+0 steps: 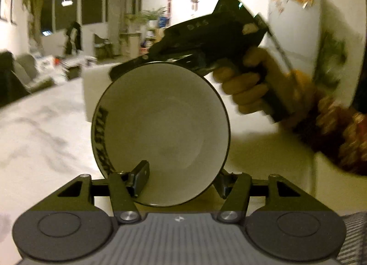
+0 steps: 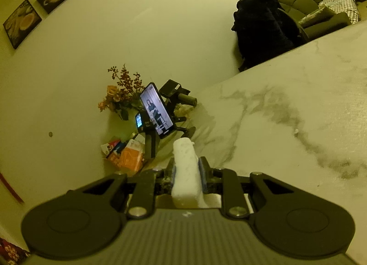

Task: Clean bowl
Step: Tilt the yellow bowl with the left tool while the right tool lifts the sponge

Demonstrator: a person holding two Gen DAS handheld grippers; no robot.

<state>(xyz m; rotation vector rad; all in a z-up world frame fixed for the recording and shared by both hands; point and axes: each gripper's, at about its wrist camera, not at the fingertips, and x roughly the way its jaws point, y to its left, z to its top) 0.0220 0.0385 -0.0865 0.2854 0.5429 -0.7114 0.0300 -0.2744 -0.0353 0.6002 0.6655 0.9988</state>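
A white bowl [image 1: 160, 127] with a dark rim and dark lettering on its outside is held up over the table, its inside facing the left wrist camera. My left gripper [image 1: 181, 176] is shut on the bowl's lower wall, one finger [image 1: 140, 178] inside and the other behind it. A hand [image 1: 243, 88] holds my right gripper [image 1: 125, 70] just beyond the bowl's top rim. In the right wrist view, my right gripper [image 2: 186, 166] is shut on a white wad of cloth or paper [image 2: 184, 164] that sticks out past the pads.
The marble tabletop [image 2: 286, 113] stretches to the right. At its far end stand a phone on a stand [image 2: 156, 111], a flower bunch [image 2: 121, 95] and orange boxes [image 2: 130, 157]. A dark coat [image 2: 263, 28] hangs over a chair. A pale block [image 1: 94, 88] stands behind the bowl.
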